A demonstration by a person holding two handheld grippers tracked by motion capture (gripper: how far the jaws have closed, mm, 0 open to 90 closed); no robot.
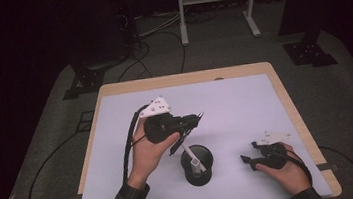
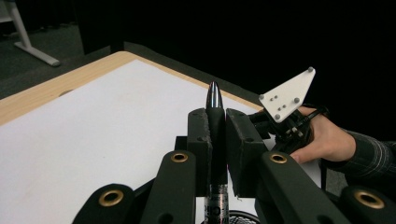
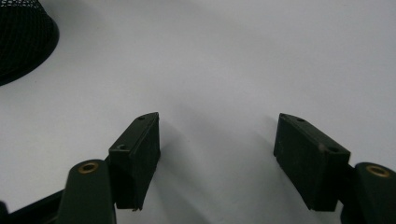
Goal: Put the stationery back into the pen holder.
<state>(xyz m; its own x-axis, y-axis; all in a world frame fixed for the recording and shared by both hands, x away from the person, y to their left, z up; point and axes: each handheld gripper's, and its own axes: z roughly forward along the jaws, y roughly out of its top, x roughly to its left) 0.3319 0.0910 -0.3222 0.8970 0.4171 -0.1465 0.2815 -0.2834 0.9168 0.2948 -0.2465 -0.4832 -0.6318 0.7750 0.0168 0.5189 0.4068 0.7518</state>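
While the left gripper (image 1: 194,120) is hovering above the table (image 1: 113,89), its jaws are clamping a black pen (image 2: 215,126) between the pads, with the glossy tip projecting past the jaw ends toward 12 o'clock in the left gripper view. In the high view this gripper is sitting near the centre of the white mat (image 1: 235,103), held by the left hand (image 1: 150,150), its grey three-cornered plate (image 1: 157,106) lying at 10 o'clock from the gripper body.

A black mesh cup (image 1: 198,165) is standing on the mat at 5 o'clock from the left gripper, just below it in the high view. A white stick-shaped item (image 1: 193,158) is leaning in the cup, its upper end reaching toward the gripper; whether the two are touching cannot be told.

The right gripper (image 1: 246,160) is resting low over the mat at 3 o'clock from the cup, well apart from it. Its jaws are standing wide apart with nothing between them, as the right gripper view shows, where bare mat lies beyond the pads (image 3: 135,154) and the cup's mesh wall (image 3: 23,37) is sitting at 10 o'clock.

Beyond the table at 12 o'clock, a white frame (image 1: 216,4) and cables (image 1: 153,46) are lying on the dark floor.
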